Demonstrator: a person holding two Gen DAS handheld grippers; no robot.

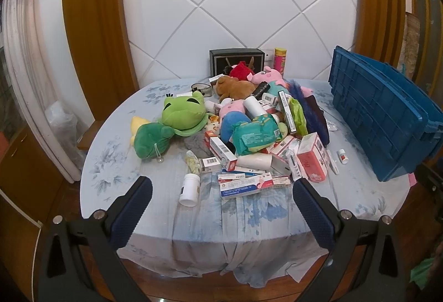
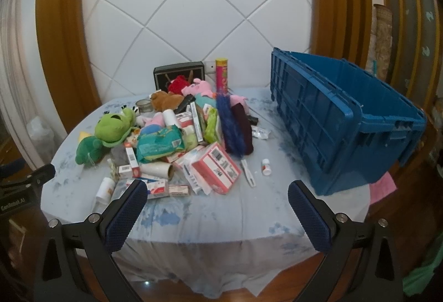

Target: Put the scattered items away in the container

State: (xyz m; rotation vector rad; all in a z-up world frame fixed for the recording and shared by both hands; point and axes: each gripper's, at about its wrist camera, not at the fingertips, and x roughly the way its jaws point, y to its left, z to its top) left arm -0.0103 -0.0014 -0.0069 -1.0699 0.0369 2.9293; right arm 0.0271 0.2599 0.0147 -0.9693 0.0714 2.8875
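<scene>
A heap of scattered items covers the middle of the round table: a green frog plush (image 1: 177, 119) (image 2: 110, 127), pink pig plushes (image 1: 265, 76), a brown plush (image 1: 235, 86), a green packet (image 1: 256, 136) (image 2: 160, 142), medicine boxes (image 1: 243, 187), a red tissue box (image 1: 311, 158) (image 2: 216, 170) and a white bottle (image 1: 190, 189) (image 2: 105, 188). The blue crate (image 2: 340, 119) (image 1: 382, 113) stands at the right, open side up. My left gripper (image 1: 221, 191) is open before the near edge, empty. My right gripper (image 2: 217, 191) is open too, holding nothing.
A dark framed box (image 1: 235, 61) and a yellow-pink canister (image 1: 280, 58) stand at the back by the white padded wall. The table (image 2: 221, 219) wears a blue floral cloth hanging over its front edge. A small bottle (image 2: 266, 166) and a white strip lie between heap and crate.
</scene>
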